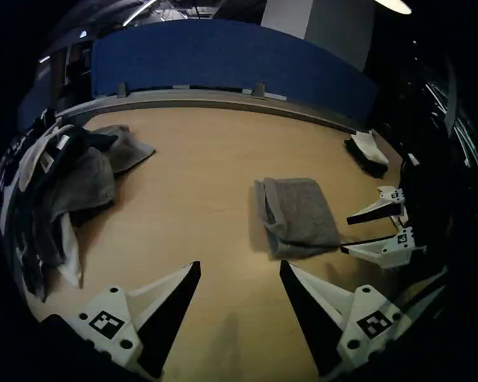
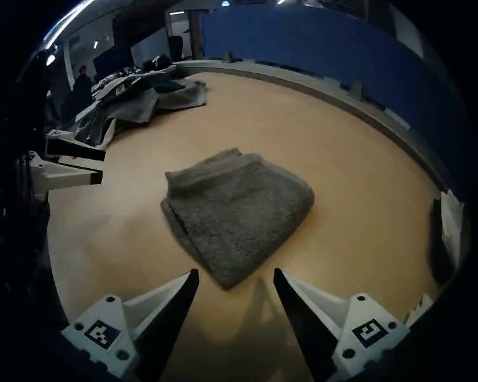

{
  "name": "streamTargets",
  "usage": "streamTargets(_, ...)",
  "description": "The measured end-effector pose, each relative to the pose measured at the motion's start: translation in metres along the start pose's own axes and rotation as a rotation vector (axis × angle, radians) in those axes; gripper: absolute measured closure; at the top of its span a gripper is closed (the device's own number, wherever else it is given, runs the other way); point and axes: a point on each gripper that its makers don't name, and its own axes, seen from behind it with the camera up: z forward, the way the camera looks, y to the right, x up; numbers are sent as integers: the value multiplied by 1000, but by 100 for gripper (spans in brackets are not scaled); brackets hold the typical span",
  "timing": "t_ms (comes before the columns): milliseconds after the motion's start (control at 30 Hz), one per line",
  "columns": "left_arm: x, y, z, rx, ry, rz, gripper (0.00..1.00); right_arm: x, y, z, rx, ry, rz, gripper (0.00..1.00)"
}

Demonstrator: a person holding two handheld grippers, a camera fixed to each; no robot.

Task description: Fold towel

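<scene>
Nearest the lens of the right gripper view, right gripper (image 2: 236, 272) spread wide, nothing between its fingers. Just beyond the tips, on the pale wooden table (image 2: 341, 165): grey towel (image 2: 239, 207), already doubled into a thick packet, lying cornerwise, near corner aimed almost into the open gap. Layered edges along its far left side. Off to the left, left gripper (image 2: 102, 167), likewise parted and empty, well apart from the cloth. Farther back on the left, heaped pile of other towels (image 2: 137, 95); along the far edge, blue partition (image 2: 341, 44).

Close to the lens of the left gripper view, left gripper (image 1: 239, 264) held open over bare table (image 1: 194, 159), gripping nothing. Farther on and to the right, the grey towel (image 1: 299, 216), long axis running near to far, loose layers on its left side. Touching or just beside its near right corner (cannot tell which), parted tips of the right gripper (image 1: 345, 235). At the far right, small dark-and-white stack (image 1: 366, 153).

Judging from this: right gripper much the nearer, towel straight ahead of it. For the left gripper, a reach forward and rightward to meet the layered long edge. Any further fold probably across that long axis, one short end over the other.
</scene>
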Motion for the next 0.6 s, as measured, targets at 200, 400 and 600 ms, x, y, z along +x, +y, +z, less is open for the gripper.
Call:
streamTargets(200,-2,1,0,-4,2,-5,8,-6,-1,6,-7,-1,3,9)
streamTargets(400,-3,0,0,-2,1,-3,8,-10,-2,11,-12,-2,5,13)
streamTargets(600,-4,0,-1,-1,3,-5,8,-14,-2,13,-15,-7,22,39)
